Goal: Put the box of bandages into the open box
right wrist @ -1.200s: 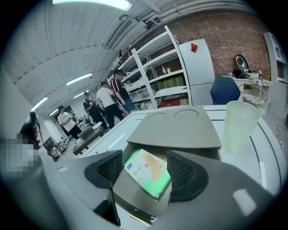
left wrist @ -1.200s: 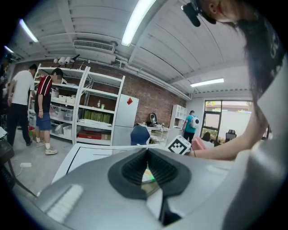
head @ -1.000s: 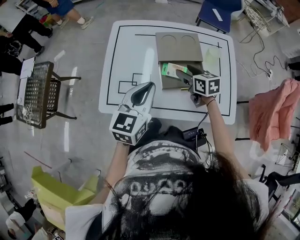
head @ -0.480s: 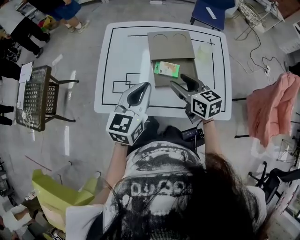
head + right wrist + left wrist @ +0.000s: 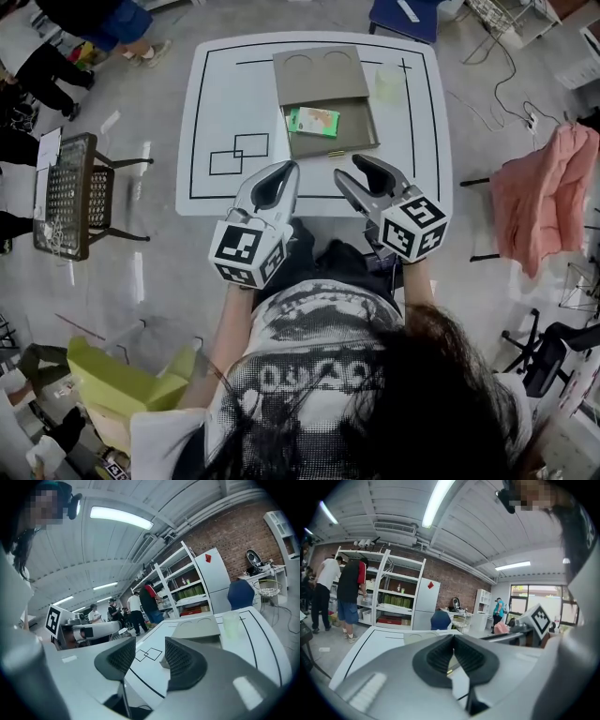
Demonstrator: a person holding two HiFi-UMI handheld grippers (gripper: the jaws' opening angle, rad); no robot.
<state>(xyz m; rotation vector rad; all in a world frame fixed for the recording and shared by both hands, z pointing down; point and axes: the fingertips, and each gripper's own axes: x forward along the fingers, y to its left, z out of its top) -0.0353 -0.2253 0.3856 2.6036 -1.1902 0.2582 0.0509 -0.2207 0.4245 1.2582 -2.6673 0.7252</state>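
The right claw [image 5: 353, 170], empty, its jaws apart though just closing partway, and the left claw [image 5: 284, 173], clenched on nothing, hang short of the open box [image 5: 354, 133] ahead, where the box of bandages [image 5: 313, 121] already lies inside, so the task looks done.

The left gripper [image 5: 284, 171] points toward 1 o'clock in the head view, and its jaws seem pressed together with nothing between them. Just beside it, not touching, the right gripper [image 5: 353, 169] points toward 10 o'clock. Its jaws are apart and empty, though they have just been closing.
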